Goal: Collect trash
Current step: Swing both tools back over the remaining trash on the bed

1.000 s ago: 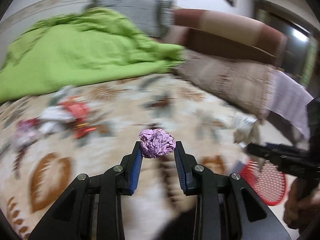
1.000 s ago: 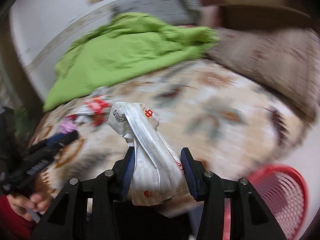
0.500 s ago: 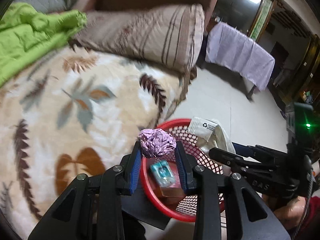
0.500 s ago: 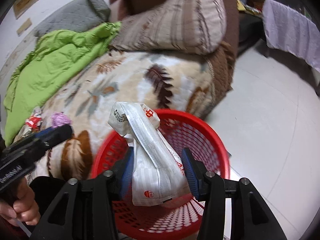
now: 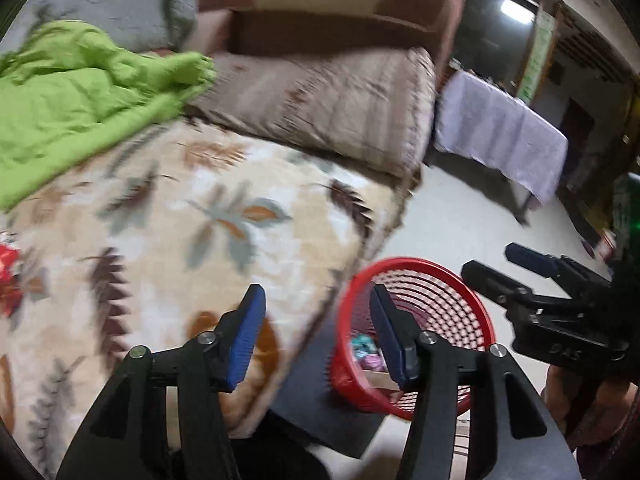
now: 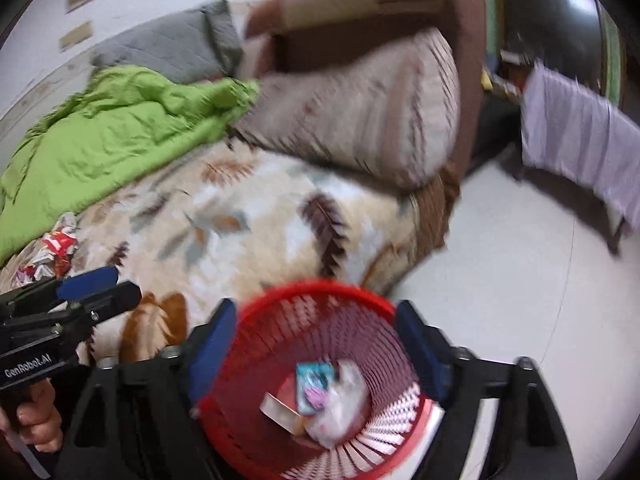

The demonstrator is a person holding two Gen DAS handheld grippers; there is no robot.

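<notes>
A red mesh basket (image 6: 312, 289) stands on the floor beside the bed. In it lie a white wrapper (image 6: 345, 404), a teal packet (image 6: 310, 376) and a crumpled purple ball (image 6: 316, 395). My right gripper (image 6: 316, 349) hangs over the basket, its jaws opening with nothing between them. My left gripper (image 5: 319, 334) is by the bed's edge left of the basket (image 5: 404, 265); its jaws are opening and hold nothing. Each gripper shows in the other's view: the right gripper (image 5: 494, 260) and the left gripper (image 6: 124, 282). More red and white wrappers (image 6: 52, 245) lie on the bed at far left.
The bed has a leaf-patterned blanket (image 5: 168, 216), a green quilt (image 5: 72, 112), a striped pillow (image 5: 336, 108) and a brown headboard (image 5: 340, 4). A table under a lilac cloth (image 5: 496, 136) stands across the pale floor (image 6: 520, 280). A hand (image 6: 36, 420) grips the left tool.
The purple ball has left my left jaws and the white wrapper my right jaws; both now lie in the basket. Both jaws have widened. The views swung from the bed toward the basket.
</notes>
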